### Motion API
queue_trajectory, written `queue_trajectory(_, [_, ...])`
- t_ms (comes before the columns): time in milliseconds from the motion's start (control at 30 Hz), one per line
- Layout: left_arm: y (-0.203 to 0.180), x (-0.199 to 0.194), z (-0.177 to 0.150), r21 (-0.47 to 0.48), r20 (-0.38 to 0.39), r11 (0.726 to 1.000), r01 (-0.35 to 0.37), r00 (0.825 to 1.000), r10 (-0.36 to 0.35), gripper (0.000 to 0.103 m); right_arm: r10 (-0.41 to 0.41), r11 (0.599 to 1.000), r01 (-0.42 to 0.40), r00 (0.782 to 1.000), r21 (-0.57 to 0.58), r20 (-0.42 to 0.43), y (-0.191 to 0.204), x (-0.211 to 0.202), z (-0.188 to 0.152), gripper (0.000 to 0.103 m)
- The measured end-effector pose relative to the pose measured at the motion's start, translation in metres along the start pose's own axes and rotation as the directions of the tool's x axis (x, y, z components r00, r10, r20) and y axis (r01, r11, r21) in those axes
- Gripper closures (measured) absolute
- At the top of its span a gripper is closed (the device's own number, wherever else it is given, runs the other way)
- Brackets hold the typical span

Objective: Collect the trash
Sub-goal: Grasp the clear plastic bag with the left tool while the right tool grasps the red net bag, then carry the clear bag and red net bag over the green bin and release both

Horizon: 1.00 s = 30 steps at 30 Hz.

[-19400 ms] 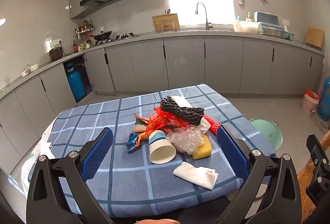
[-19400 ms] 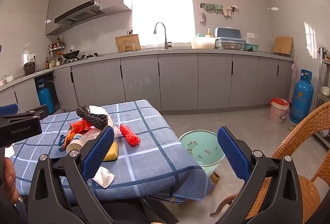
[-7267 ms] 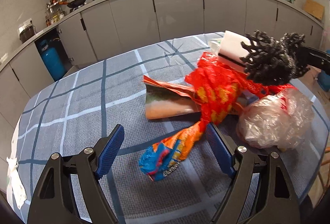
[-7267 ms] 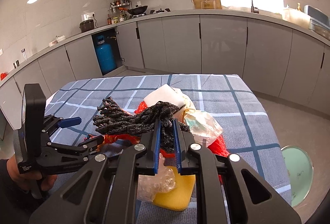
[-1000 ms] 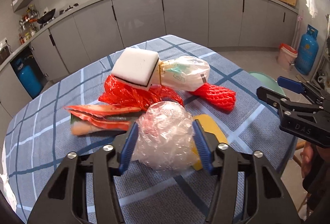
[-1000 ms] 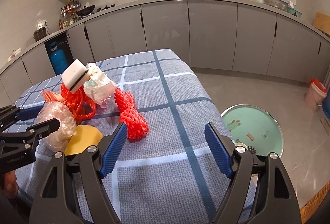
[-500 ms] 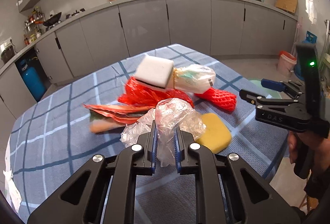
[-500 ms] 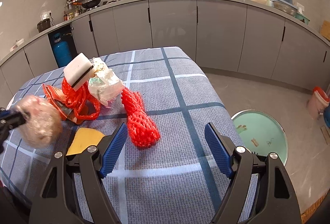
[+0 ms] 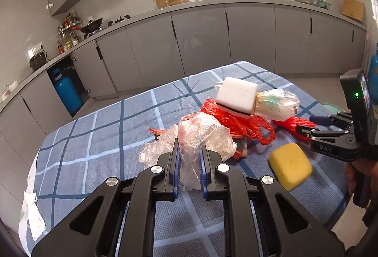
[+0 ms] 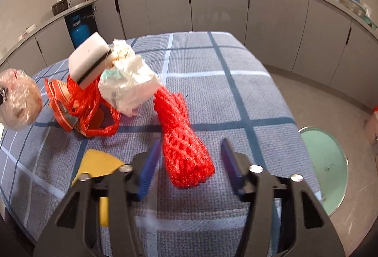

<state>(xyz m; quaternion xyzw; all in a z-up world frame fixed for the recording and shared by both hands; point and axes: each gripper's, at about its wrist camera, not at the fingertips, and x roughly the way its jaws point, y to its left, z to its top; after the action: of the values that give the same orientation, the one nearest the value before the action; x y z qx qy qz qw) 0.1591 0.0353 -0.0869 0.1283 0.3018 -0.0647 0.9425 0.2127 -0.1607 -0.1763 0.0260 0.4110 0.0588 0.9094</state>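
Right wrist view: red foam-mesh sleeve is being enclosed by closing right gripper; centring is advised. Crumpled clear plastic film is being clamped by left gripper.

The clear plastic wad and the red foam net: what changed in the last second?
The left gripper shut on the clear plastic wad and lifted it off the table. The right gripper came down around the red foam net; its jaws are closing, not yet pressing. The yellow sponge and white sponge stayed put.

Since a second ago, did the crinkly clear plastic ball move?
Yes. The clear plastic wrap was resting beside the yellow sponge; now it sits pinched in the left gripper, lifted off the blue checked tablecloth, away from the sponge.
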Motion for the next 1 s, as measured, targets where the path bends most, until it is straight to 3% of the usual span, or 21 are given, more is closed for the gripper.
queue_trajectory(100, [0.001, 0.000, 0.001, -0.004, 0.003, 1.000, -0.001, 1.000, 0.001, 0.089, 0.009, 1.000, -0.008, 1.000, -0.009, 0.009, 0.001, -0.004, -0.002, 0.083])
queue_trajectory(233, [0.000, -0.003, 0.004, -0.003, 0.016, 1.000, -0.001, 1.000, 0.001, 0.088, -0.008, 1.000, 0.008, 0.998, -0.001, 0.058, -0.002, -0.021, -0.005, 0.087])
queue_trajectory(600, [-0.010, -0.012, 0.030, 0.017, 0.077, 1.000, -0.009, 0.997, 0.008, 0.089, -0.071, 0.996, 0.063, 0.986, 0.059, 0.148, -0.026, -0.062, -0.004, 0.088])
queue_trajectory(1000, [-0.050, -0.020, 0.068, 0.100, 0.175, 0.994, 0.047, 0.983, -0.064, 0.088, -0.141, 0.983, 0.113, 0.969, 0.142, 0.204, -0.062, -0.091, -0.001, 0.088])
